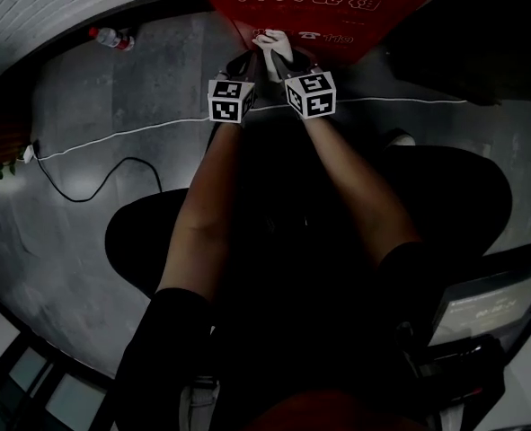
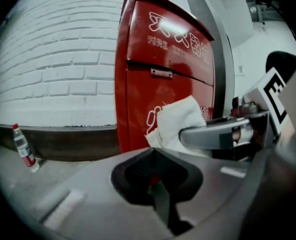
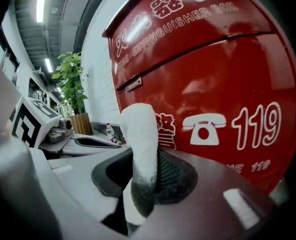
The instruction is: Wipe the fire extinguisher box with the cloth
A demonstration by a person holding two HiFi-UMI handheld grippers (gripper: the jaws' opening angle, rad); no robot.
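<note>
Right gripper (image 3: 145,180) jaws clamped on white cloth (image 3: 140,144); cloth upright, long axis vertical. Red fire extinguisher box (image 3: 213,69) front face straight ahead of cloth, close; contact not confirmed. Left gripper (image 2: 155,173) jaws closed, empty, just beside.

white brick wall (image 2: 57,69), grey floor (image 1: 112,88)

Both forearms reach forward side by side, left claw (image 2: 155,159) closed on nothing, right claw (image 3: 143,166) clamped on the cloth (image 3: 137,129).
</note>
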